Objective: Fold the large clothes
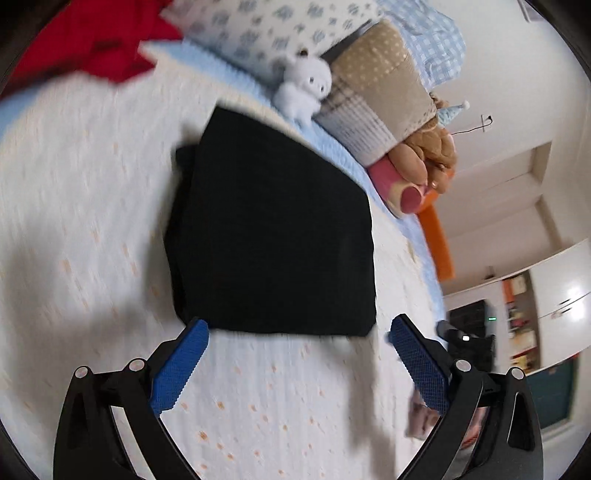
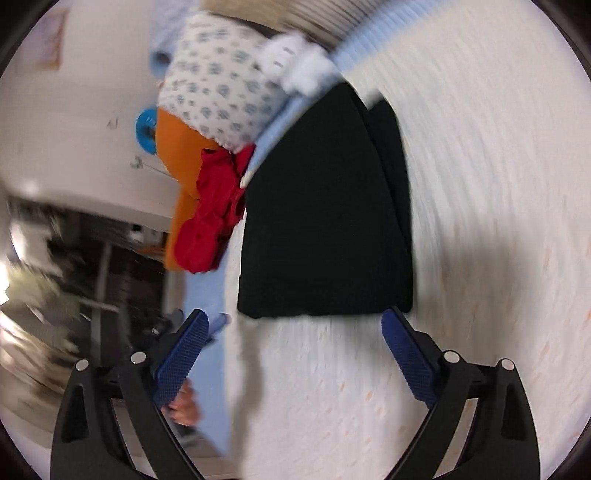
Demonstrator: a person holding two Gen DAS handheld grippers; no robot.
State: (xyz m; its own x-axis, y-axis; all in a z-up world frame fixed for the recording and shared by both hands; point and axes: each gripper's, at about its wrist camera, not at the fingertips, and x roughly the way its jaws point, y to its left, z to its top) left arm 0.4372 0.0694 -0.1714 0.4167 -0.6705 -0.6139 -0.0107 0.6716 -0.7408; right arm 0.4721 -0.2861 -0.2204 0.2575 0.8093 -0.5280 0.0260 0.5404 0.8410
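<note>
A black garment lies folded into a compact rectangle on the white bedspread. It also shows in the right wrist view. My left gripper is open and empty, its blue pads just short of the garment's near edge. My right gripper is open and empty too, its blue pads close to the garment's near edge from the other side. Both views are motion-blurred.
A red garment lies bunched at the bed's edge, and shows in the right wrist view. Patterned pillows, a white plush toy, a brown plush and folded blankets line the bed's head.
</note>
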